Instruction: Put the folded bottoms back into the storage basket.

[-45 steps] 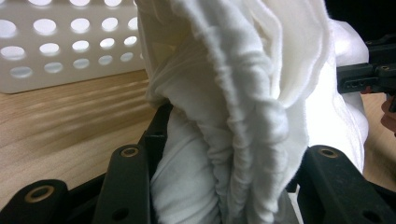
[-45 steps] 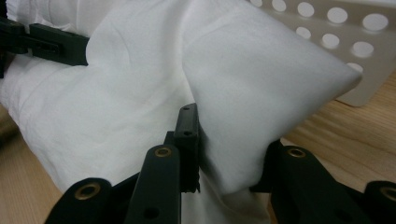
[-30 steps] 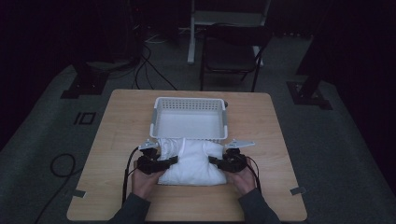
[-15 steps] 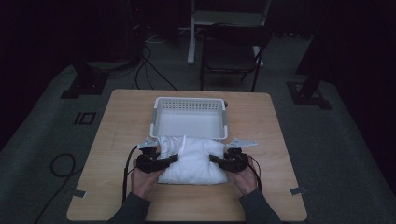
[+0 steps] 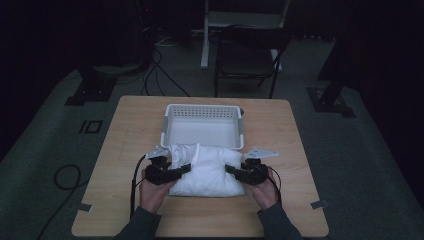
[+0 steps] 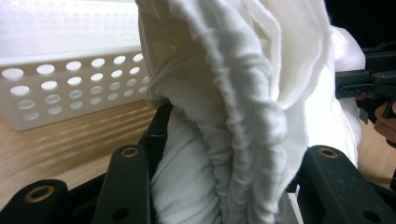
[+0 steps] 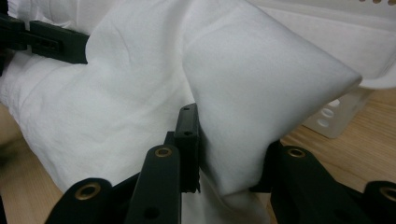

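White cloth (image 5: 205, 170), both tongs: no visible shift from earlier.

A light wooden tabletop (image 5: 130, 125) carries a white perforated basket (image 5: 202, 111) at its far middle and a folded white cloth (image 5: 207, 170) just near of it.

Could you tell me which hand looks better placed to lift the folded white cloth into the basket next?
Neither alone, probably: the left gripper and right gripper are each shut on opposite ends of the white cloth, just in front of the white basket. A two-handed lift looks best.
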